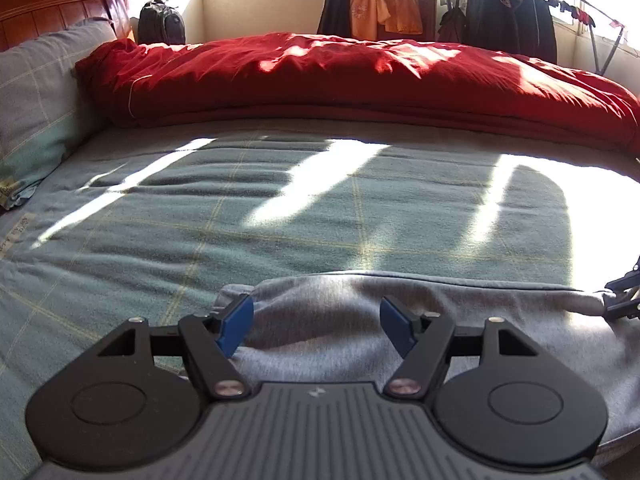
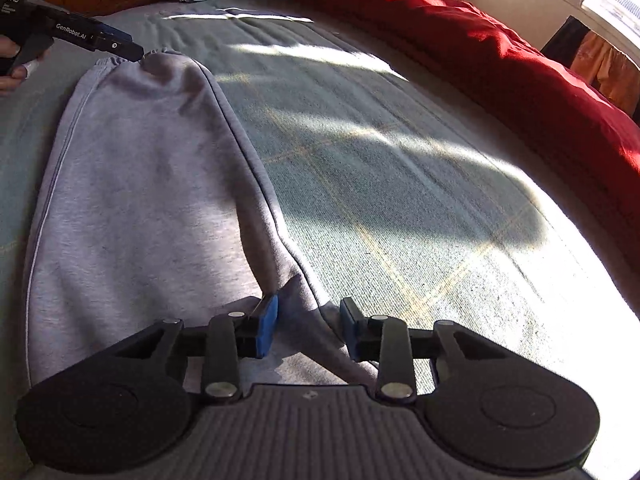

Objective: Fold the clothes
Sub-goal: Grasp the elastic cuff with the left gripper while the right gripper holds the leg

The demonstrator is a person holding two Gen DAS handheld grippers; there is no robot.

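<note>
**Grey sweatpants on the bed, both grippers at the cloth**

On the green checked bedsheet, grey sweatpants lie stretched out flat, long seam running along the far edge.

Left gripper: jaws spread wide, blue pads well apart. Grey fabric lies under and between them, a raised fold running across the gap; pads not pressing it. Elastic cuff sits just beyond the left pad. Seen from the right wrist, its tip meets the gathered cuff end of the leg.

Right gripper: jaws partly closed, not shut. A tented ridge of grey cloth rises between the pads, touching the left blue pad; the right pad stands just clear of it. No grip visible.

Beyond the fingers: red duvet bunched along the far side, grey pillow to the left, clothes rack by the window.
</note>
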